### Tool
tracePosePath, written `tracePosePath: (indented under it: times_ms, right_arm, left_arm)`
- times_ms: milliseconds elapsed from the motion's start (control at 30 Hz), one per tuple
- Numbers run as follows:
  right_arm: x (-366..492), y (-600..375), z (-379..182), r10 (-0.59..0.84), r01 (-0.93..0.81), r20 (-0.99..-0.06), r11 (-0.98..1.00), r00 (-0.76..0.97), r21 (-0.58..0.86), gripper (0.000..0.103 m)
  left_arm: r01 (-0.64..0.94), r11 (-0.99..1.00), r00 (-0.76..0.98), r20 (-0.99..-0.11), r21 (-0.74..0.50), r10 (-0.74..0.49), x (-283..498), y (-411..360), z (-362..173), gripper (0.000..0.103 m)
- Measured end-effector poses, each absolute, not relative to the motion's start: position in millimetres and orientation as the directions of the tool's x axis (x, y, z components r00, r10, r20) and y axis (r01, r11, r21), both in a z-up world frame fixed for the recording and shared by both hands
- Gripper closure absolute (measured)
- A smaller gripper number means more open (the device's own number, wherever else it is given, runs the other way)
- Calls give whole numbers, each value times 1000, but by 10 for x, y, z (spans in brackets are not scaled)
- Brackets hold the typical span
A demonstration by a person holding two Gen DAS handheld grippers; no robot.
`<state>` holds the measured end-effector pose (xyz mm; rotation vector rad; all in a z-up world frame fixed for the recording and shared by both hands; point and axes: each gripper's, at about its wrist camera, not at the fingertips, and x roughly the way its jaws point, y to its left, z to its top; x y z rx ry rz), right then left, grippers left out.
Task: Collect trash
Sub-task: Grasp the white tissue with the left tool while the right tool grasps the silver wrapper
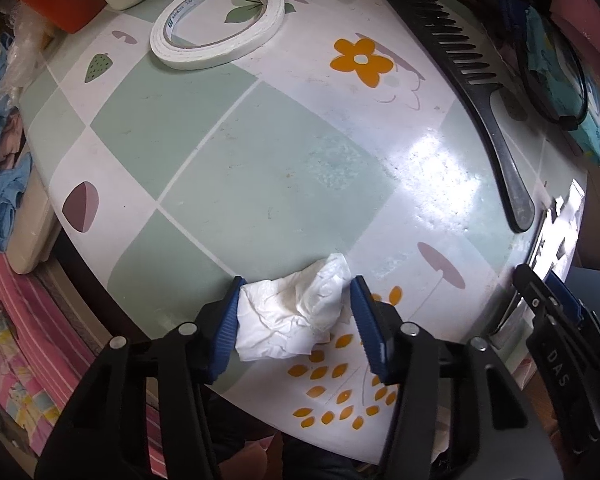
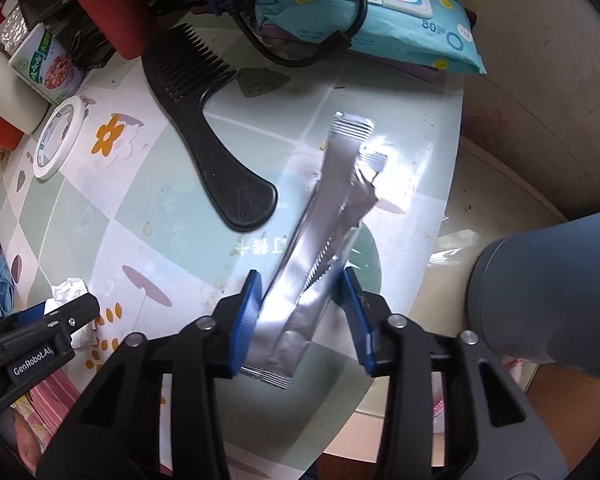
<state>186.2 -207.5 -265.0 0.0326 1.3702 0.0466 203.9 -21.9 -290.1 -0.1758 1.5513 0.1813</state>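
Your left gripper (image 1: 296, 320) points down over the near edge of the bench (image 1: 260, 140), a glossy surface in pale green and white checks printed with orange flowers and mauve leaves. Between its ribbed blue fingers (image 1: 228, 320) lies a crumpled white tissue (image 1: 288, 320), soft and creased; the left finger touches the paper, while the right one stands just beside it with a small gap, so the fingers are spread around the tissue rather than pinching it. Your right gripper (image 2: 300, 320) sits further right on the same bench, its blue fingers (image 2: 246, 320) bracketing the near end of a long, flat silver foil sachet (image 2: 320, 220) with crimped ends and a serrated torn edge, a second strip lying across it. The left finger meets the foil's edge, but you cannot tell whether the right one presses on it. A black wide-toothed plastic comb (image 2: 204, 132) lies to the left of the sachet, and a flat white roll of foam tape (image 1: 216, 24) rests at the far left. A soft blue pack of wet wipes (image 2: 372, 12) with a black cable (image 2: 300, 56) looped over it sits at the far edge, and a smooth grey round bin (image 2: 548, 300) stands beyond the bench's right edge.
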Motion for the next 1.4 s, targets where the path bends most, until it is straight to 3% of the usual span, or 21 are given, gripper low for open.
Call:
tracePosePath:
  times_ms: [100, 367, 767, 1400]
  right_arm:
    - [1864, -2042, -2649, 63, -27, -978, 998, 200, 59, 74]
    - [1878, -1978, -2640, 82, -33, -976, 996, 200, 77, 81]
    - [1847, -2026, -2563, 110, -38, -973, 994, 202, 105, 85]
    - [1774, -2034, -2352, 121, -51, -965, 992, 232, 112, 86]
  left_arm:
    - [-225, 974, 12, -1000, 2, 4, 2035, -239, -2891, 55]
    - [-224, 975, 23, -1000, -4, 1, 2030, -338, -2820, 79]
    - [-224, 974, 30, -999, -26, -20, 2014, -249, -2729, 89]
    - [-206, 977, 55, -997, -55, -45, 1886, -311, -2534, 92]
